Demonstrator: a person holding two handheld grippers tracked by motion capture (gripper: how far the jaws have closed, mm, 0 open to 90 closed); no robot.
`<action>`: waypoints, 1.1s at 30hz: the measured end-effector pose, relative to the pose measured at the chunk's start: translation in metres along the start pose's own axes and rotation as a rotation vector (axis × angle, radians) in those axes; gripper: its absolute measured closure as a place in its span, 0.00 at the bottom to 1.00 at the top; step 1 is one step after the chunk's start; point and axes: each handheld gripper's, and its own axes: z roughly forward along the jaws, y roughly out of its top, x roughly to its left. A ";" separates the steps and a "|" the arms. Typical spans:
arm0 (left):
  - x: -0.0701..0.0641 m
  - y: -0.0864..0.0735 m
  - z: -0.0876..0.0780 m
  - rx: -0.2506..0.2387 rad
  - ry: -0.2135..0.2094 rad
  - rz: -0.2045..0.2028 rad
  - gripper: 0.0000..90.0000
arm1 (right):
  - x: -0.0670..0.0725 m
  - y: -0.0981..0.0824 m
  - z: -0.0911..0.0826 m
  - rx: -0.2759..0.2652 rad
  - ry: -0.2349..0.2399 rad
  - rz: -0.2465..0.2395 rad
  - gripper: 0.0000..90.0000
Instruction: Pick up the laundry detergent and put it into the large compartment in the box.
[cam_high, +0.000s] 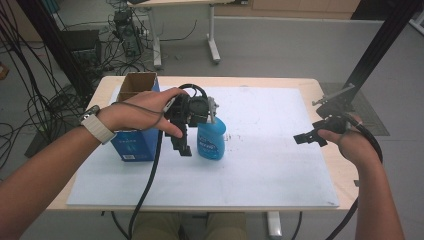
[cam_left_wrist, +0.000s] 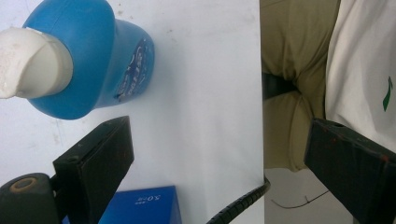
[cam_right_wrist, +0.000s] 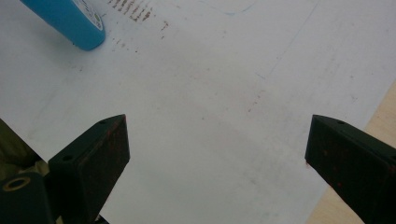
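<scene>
A blue bottle (cam_high: 212, 141) with a white cap stands upright on the white mat (cam_high: 270, 165), near its middle. My left gripper (cam_high: 183, 146) hangs just left of the bottle, jaws pointing down and apart from it. In the left gripper view the bottle (cam_left_wrist: 93, 70) lies up and left of the left gripper (cam_left_wrist: 217, 144), whose jaws are wide open with only mat between them. My right gripper (cam_high: 306, 137) hovers over the mat's right side, far from the bottle. In its own view the right gripper (cam_right_wrist: 217, 149) is open over bare mat, the bottle (cam_right_wrist: 70, 21) at top left.
An open blue carton (cam_high: 134, 117) stands on the left of the mat, behind my left hand; its corner (cam_left_wrist: 144, 205) shows in the left gripper view. The wooden table edge (cam_right_wrist: 378, 121) runs just right of the mat. Cables and desk legs lie on the floor beyond.
</scene>
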 end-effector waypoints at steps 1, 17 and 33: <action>0.000 0.000 0.000 0.001 0.001 0.000 0.10 | 0.000 0.000 0.000 0.000 0.000 0.000 0.07; -0.001 -0.005 -0.004 -0.002 0.003 0.002 0.10 | 0.001 0.000 -0.002 0.000 -0.002 0.001 0.07; 0.002 -0.006 -0.005 -0.002 -0.002 0.010 0.10 | 0.000 0.000 -0.001 0.002 -0.002 0.009 0.07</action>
